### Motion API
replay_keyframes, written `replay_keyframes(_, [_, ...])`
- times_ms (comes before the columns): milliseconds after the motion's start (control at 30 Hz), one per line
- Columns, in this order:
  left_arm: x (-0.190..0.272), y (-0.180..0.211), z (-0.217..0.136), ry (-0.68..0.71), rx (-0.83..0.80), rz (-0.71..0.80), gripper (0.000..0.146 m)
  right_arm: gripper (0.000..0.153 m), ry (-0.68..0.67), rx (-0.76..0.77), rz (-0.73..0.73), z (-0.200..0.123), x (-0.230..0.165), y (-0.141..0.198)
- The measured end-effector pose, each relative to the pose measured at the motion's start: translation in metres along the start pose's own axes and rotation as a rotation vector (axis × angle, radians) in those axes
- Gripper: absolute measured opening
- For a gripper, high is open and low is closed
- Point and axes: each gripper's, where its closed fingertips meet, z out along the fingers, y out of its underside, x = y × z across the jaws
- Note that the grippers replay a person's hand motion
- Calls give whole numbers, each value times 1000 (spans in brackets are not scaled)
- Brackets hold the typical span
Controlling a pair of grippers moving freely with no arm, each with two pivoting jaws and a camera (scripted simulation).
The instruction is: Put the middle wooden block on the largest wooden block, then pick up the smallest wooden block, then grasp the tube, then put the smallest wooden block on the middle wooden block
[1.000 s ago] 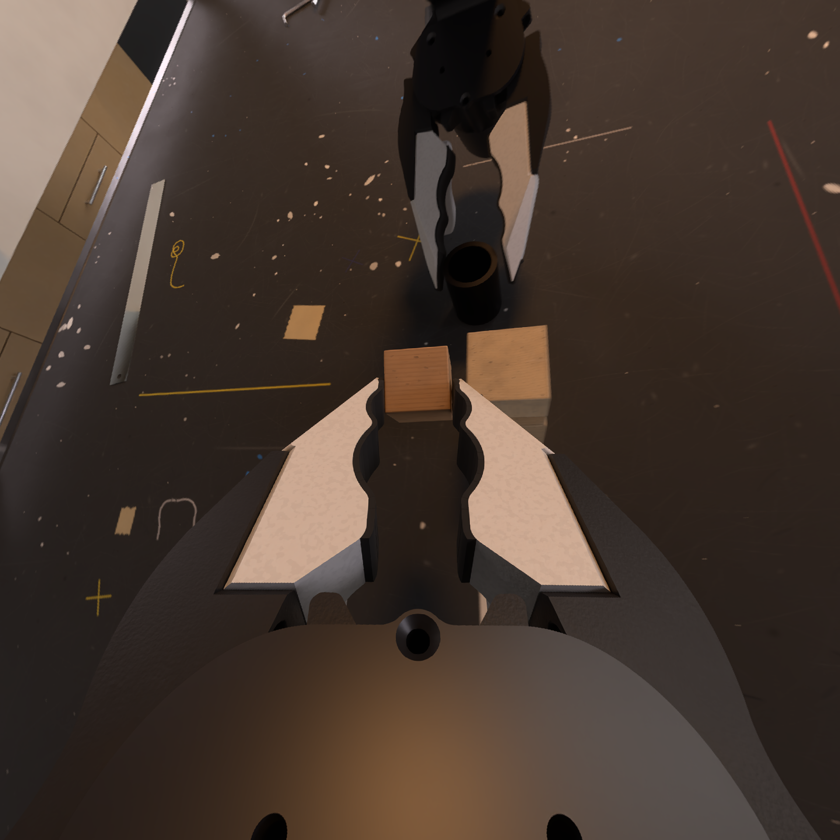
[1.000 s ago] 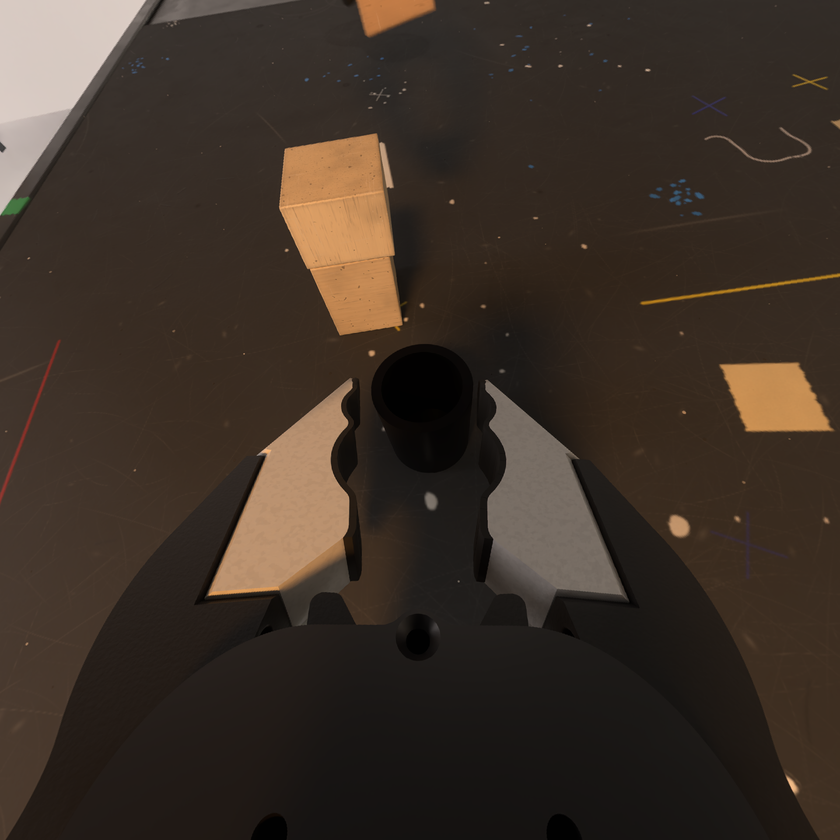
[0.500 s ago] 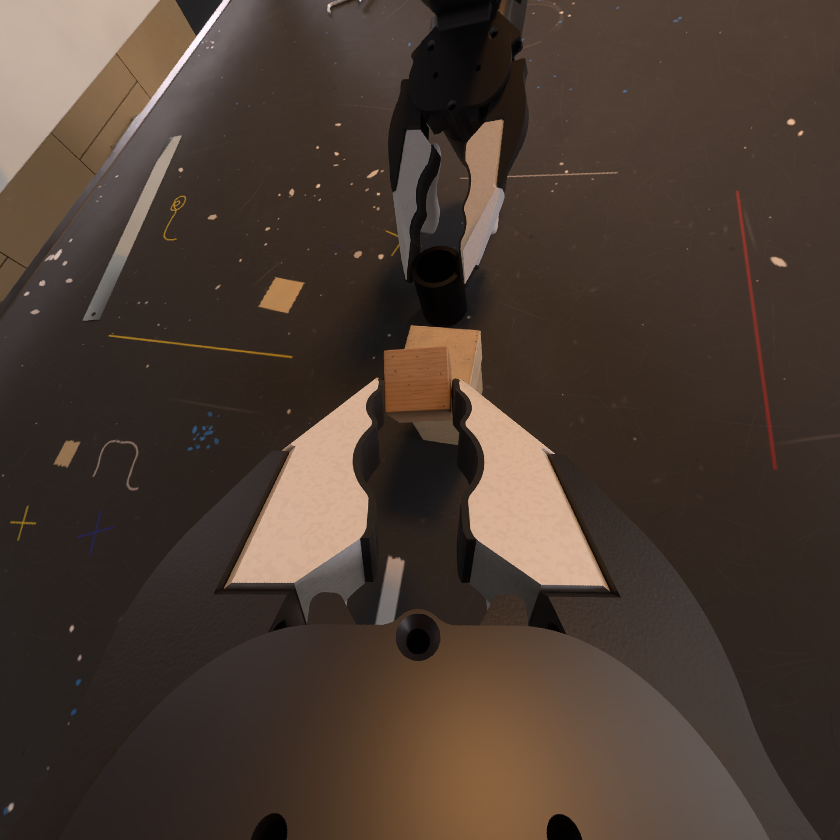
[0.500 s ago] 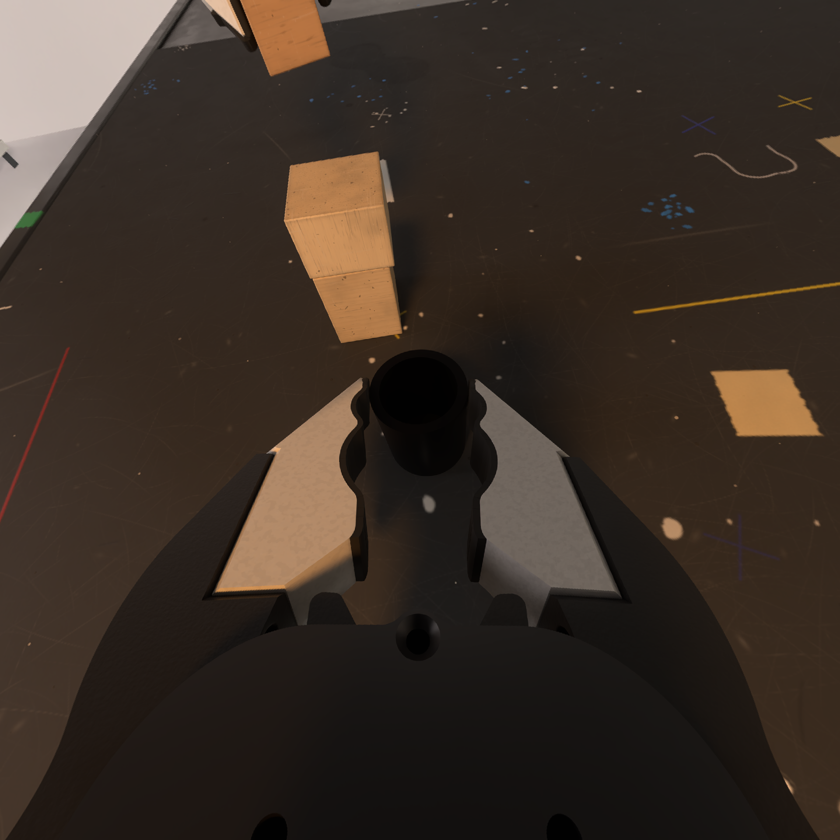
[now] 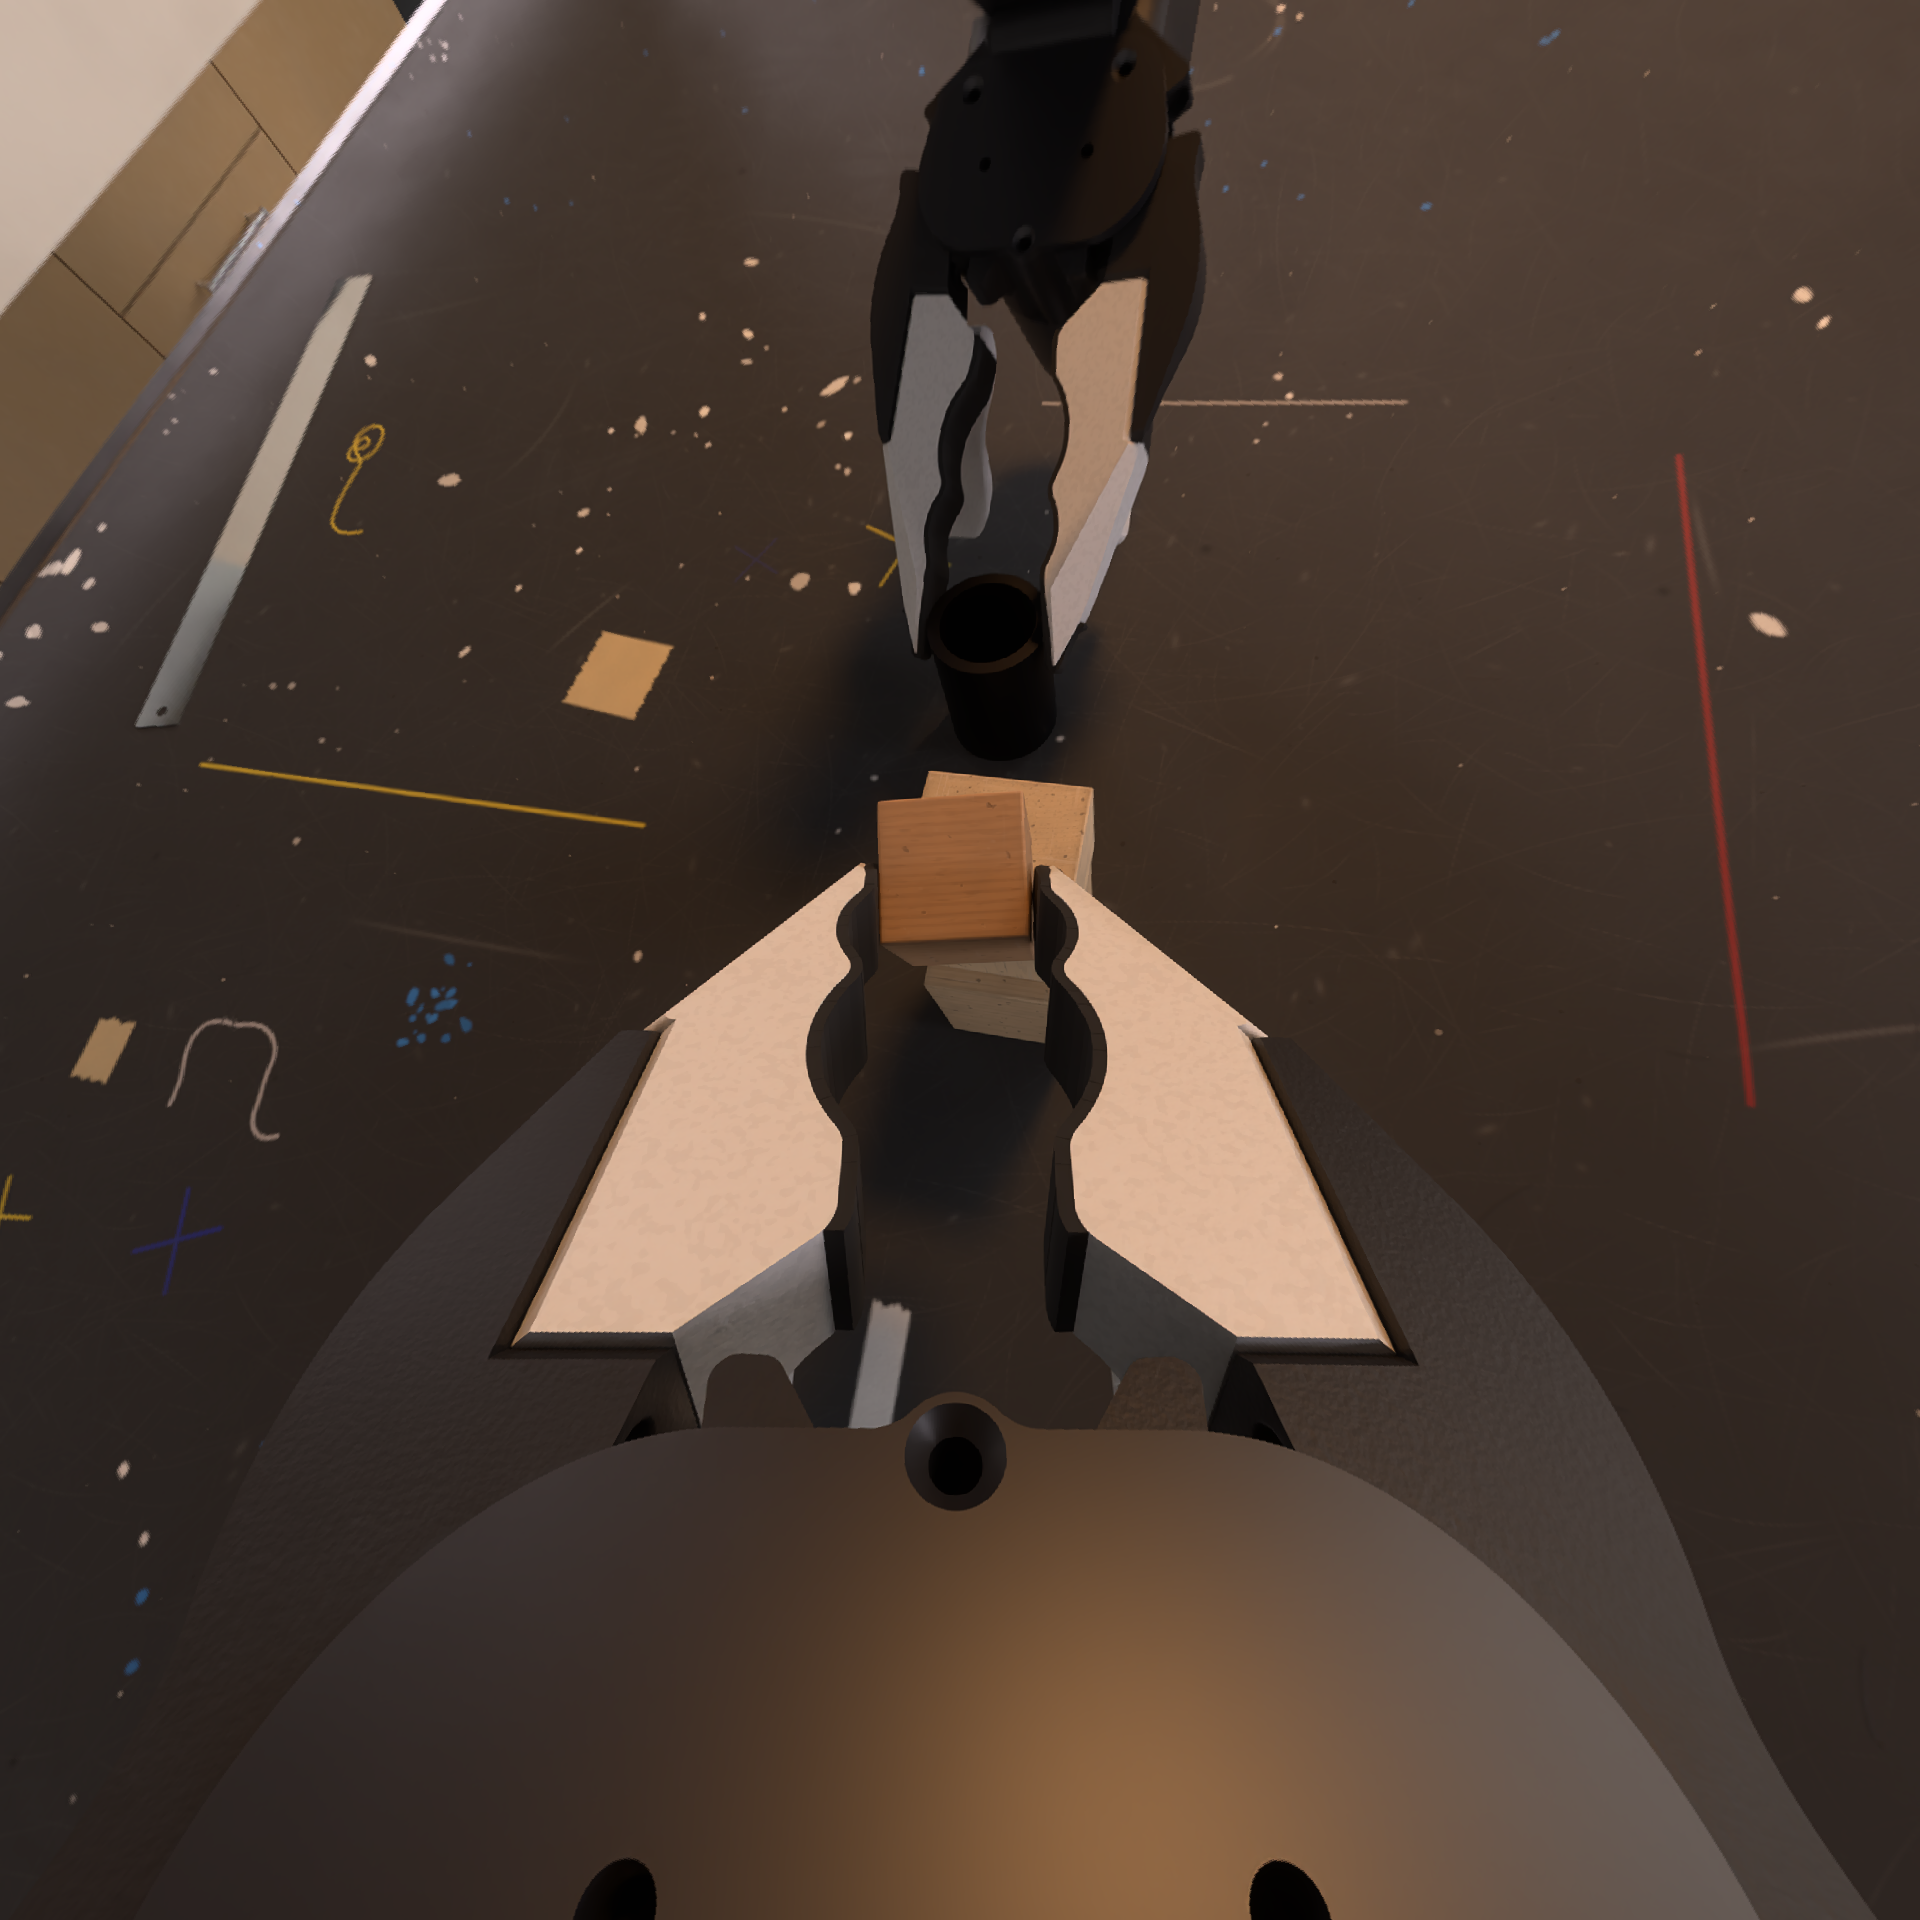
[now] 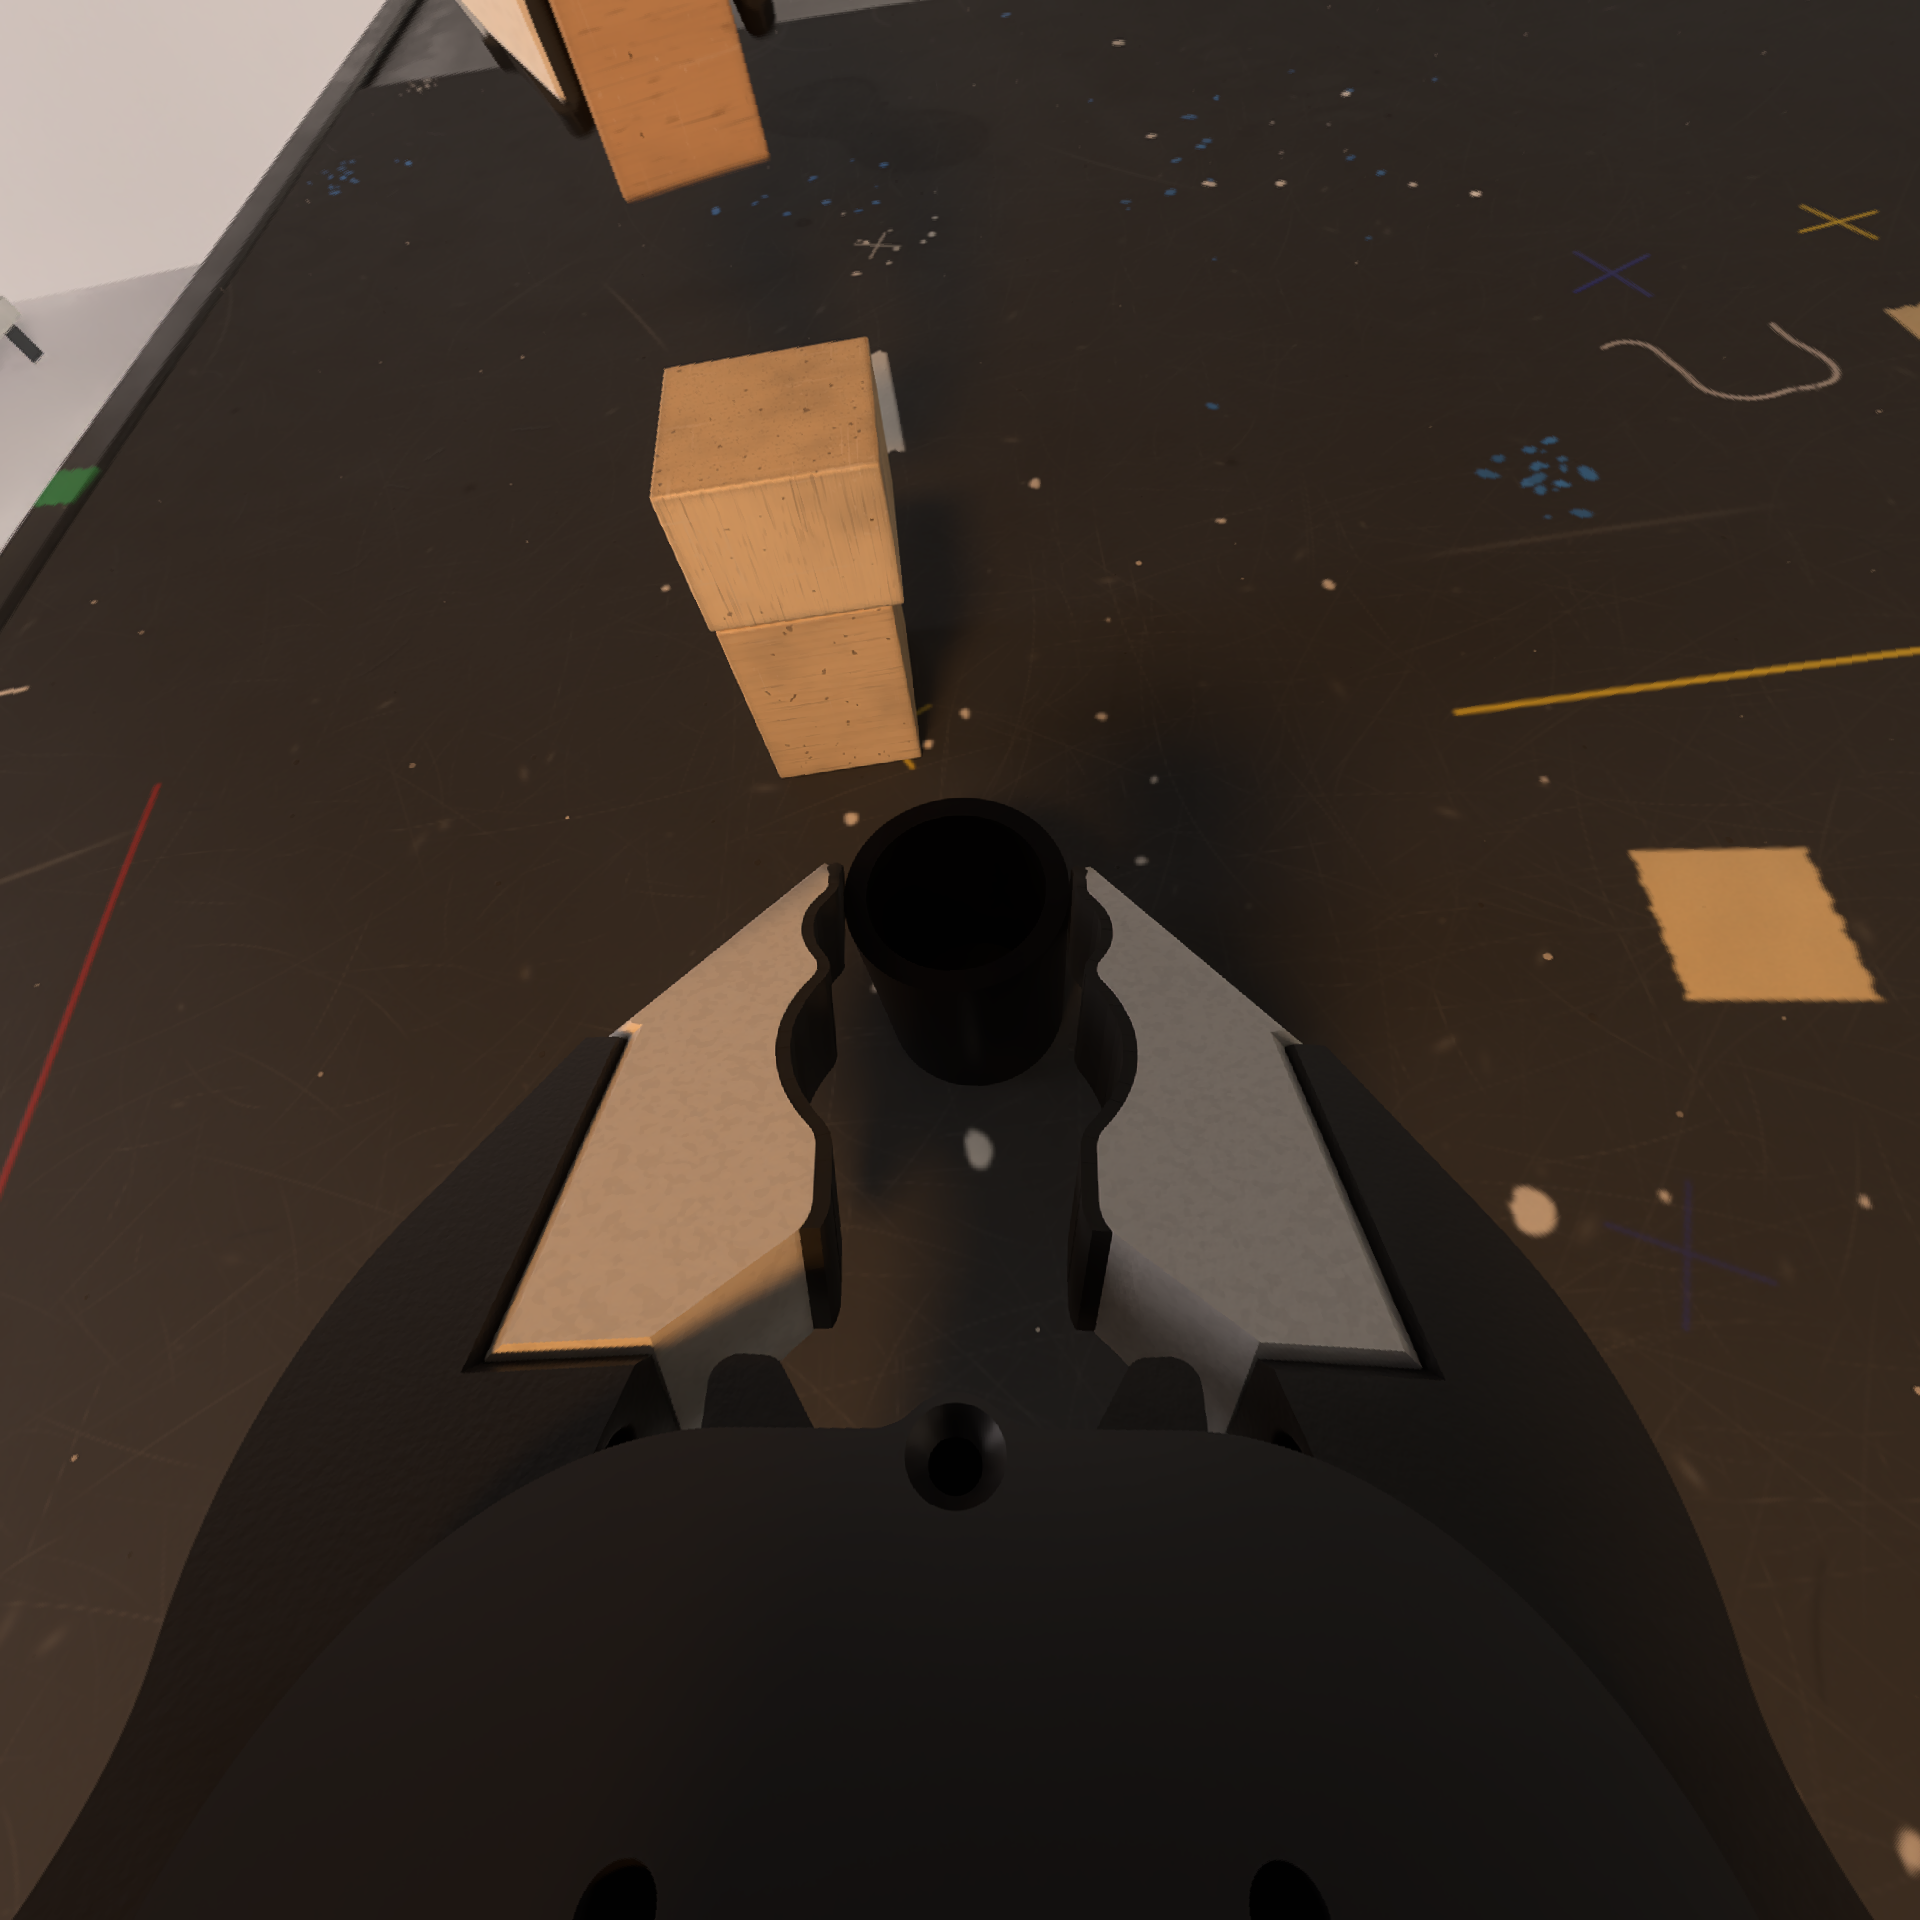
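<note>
Left gripper (image 5: 954, 883): clamped on the smallest wooden block (image 5: 953, 881), held at the fingertips, clear of the table (image 5: 1455, 935). Seen from the right wrist view, this block (image 6: 665, 94) hangs in the air near the table's far left edge, above and beyond the stack.

Stack: middle wooden block (image 6: 774, 488) sits on the largest wooden block (image 6: 831, 691), faces roughly aligned, standing on the table (image 6: 1351, 623) just beyond the tube. In the left wrist view the stack top (image 5: 1055, 821) shows directly behind the held block, partly hidden by it.

Right gripper (image 6: 958, 883): fingers (image 6: 727, 1039) pressed on either side of the black tube (image 6: 956, 935), which stands upright, open end up. From the left wrist view the same gripper (image 5: 987, 613) straddles the tube (image 5: 992, 675), beyond the stack toward the table's far edge.
</note>
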Motion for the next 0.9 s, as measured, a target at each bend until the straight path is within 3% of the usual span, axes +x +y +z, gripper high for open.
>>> replay_keyframes(367, [0,13,28,68,-121,-20,30,43,-2,-4,-2,1,0,0])
replay_keyframes(467, [2,11,17,70,-93,-33,79,43,-2,-2,-1,1,0,0])
replay_keyframes(567, [7,16,-7,22,-56,-52,93,43,-2,-3,-1,1,0,0])
replay_keyframes(733, [36,76,-32,13,-166,-4,88,43,-3,-15,-5,1,0,1])
replay_keyframes(900, [69,117,-15,202,-234,61,77,43,1,2,-2,1,0,1])
